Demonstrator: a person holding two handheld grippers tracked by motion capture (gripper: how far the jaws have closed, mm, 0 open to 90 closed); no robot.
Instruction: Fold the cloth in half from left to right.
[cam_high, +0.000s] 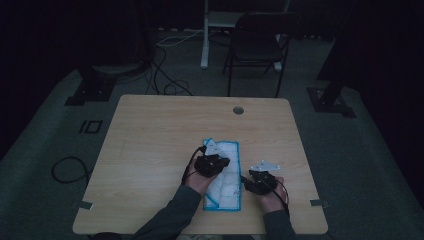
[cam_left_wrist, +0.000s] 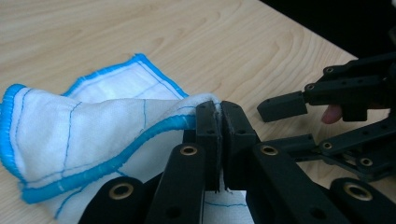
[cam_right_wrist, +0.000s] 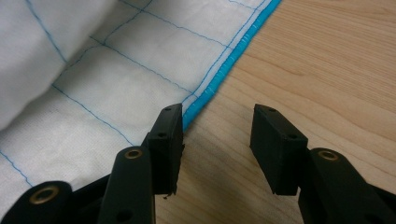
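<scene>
My left gripper (cam_left_wrist: 219, 109) pinches a folded-over hem of the blue-edged white cloth (cam_left_wrist: 84, 130) near the table's (cam_high: 150, 130) front edge. My right gripper (cam_right_wrist: 217, 128) stands open, empty, at the cloth's blue border.

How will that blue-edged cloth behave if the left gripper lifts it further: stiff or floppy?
Probably floppy: the cloth already folds over and sags where the left gripper pinches its hem. Likely light, since a thin pinch at one edge lifts the fold. It looks unlikely to slip; the woven surface and thick blue hem should give grip.
</scene>
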